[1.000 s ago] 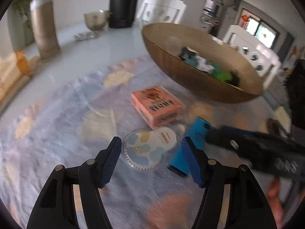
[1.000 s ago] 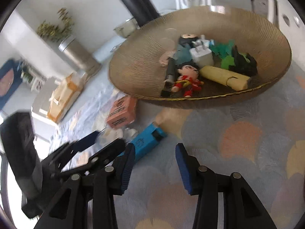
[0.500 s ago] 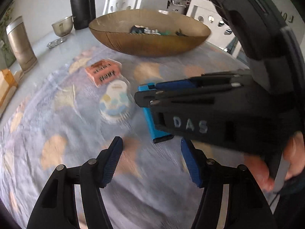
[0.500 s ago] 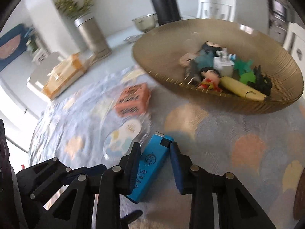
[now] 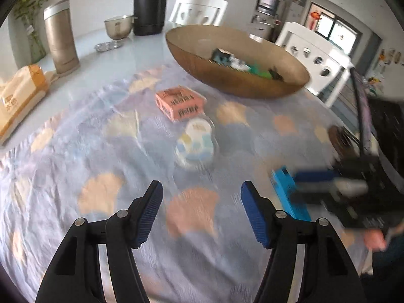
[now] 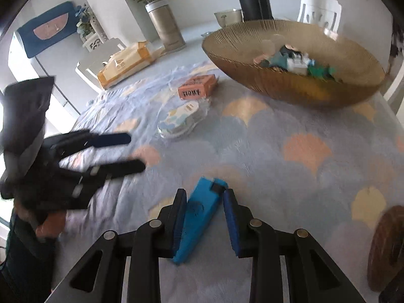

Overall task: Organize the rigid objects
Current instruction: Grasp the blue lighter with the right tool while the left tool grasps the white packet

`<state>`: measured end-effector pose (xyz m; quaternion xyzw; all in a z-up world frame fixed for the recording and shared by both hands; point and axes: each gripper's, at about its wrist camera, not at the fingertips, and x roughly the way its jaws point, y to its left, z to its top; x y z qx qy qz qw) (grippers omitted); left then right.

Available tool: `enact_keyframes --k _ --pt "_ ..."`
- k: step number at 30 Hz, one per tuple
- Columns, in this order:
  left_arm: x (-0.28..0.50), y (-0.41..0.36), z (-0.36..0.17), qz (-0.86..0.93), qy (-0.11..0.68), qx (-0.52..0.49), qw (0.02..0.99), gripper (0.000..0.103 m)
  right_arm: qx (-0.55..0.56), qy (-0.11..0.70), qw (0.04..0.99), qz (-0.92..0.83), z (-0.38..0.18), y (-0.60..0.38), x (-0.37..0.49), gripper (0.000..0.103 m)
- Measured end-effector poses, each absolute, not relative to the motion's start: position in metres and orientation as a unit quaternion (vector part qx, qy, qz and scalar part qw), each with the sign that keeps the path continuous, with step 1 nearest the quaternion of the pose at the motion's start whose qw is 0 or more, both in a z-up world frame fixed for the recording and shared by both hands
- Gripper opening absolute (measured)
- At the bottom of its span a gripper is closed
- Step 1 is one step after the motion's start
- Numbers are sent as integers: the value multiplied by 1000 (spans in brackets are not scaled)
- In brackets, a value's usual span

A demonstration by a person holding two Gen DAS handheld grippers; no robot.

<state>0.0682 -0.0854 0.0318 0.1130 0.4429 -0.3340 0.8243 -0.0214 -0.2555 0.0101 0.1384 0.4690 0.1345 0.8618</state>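
Counter (image 6: 315, 189) has the big bowl (image 6: 290, 85) at 1 o'clock. Right tool (image 6: 203, 217) has just been closing, now clamped on the blue box (image 6: 199, 214), low at 6 o'clock. Left tool (image 5: 199, 212) open, holding nothing. Step: pickup; next, likely lift, carry to bowl.

No legible text: print on orange box (image 6: 197, 89) and blue box (image 6: 199, 210) too blurred.
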Motion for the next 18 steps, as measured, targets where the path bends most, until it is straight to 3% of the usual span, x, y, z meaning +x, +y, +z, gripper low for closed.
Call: enact_keyframes --k 1,2,4,7,9,10,12,14,18 --pt "73 -90 31 -328 443 115 826 63 164 467 856 146 9 -260 -27 39" --pt "78 -96 30 -323 445 117 827 63 178 464 854 152 10 -260 -31 54" --pt "91 -112 24 -315 453 122 825 63 190 459 854 155 10 -257 -41 66" --pt "97 -125 14 -302 455 130 828 60 165 450 869 123 11 -241 -53 67" --pt "93 -128 16 -292 441 134 838 46 139 448 878 94 13 -227 -53 67" --pt "92 -126 16 -300 445 127 834 46 115 450 882 79 13 -219 -53 67" --pt "84 -115 21 -307 448 103 833 46 57 452 889 41 13 -203 -52 54" --pt "72 -95 29 -292 442 89 843 46 27 445 894 32 13 -189 -49 30" --pt "44 -54 43 -278 434 47 856 46 29 441 895 57 13 -195 -54 25"
